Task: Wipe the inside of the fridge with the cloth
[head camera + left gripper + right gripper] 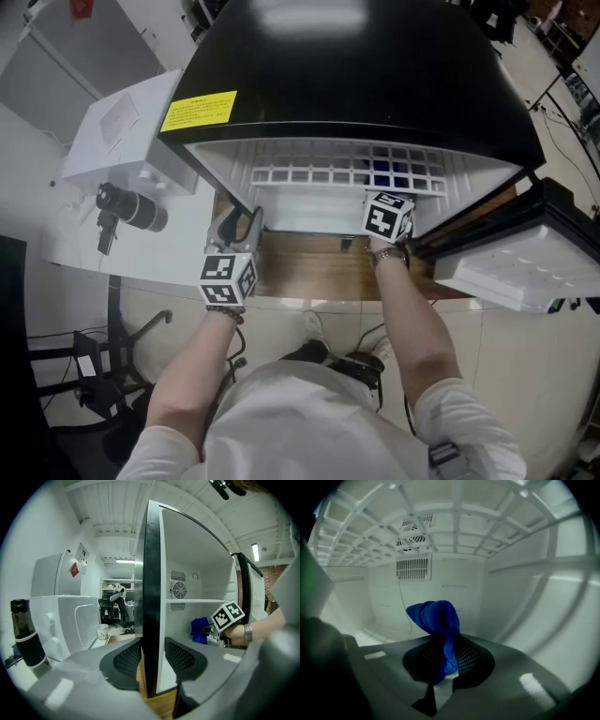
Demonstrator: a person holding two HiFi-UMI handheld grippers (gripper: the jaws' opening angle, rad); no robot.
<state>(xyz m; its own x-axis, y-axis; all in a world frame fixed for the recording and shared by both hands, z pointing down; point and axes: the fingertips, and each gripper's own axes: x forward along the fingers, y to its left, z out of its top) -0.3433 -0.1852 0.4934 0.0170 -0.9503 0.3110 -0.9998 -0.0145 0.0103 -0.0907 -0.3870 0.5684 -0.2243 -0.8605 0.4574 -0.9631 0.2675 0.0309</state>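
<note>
A small black fridge (pixel 356 66) stands open on a wooden table (pixel 309 267). My left gripper (pixel 242 217) is shut on the front edge of its left side wall (pixel 151 573), one pad on either side. The right gripper (pixel 385 199) reaches into the white interior under the wire shelf (pixel 347 169). It is shut on a bunched blue cloth (pixel 433 618), which sticks up past its fingertips. From the left gripper view the cloth (pixel 199 629) hangs just clear of the fridge floor, in front of the back wall. The back wall carries a fan grille (pixel 412 568).
The fridge door (pixel 525 253) hangs open at the right. A white appliance (pixel 122 131) and a black bottle (pixel 131 208) stand left of the fridge, with a paper cup (pixel 102 631) further back. The wire shelf (pixel 454 522) runs close above the right gripper.
</note>
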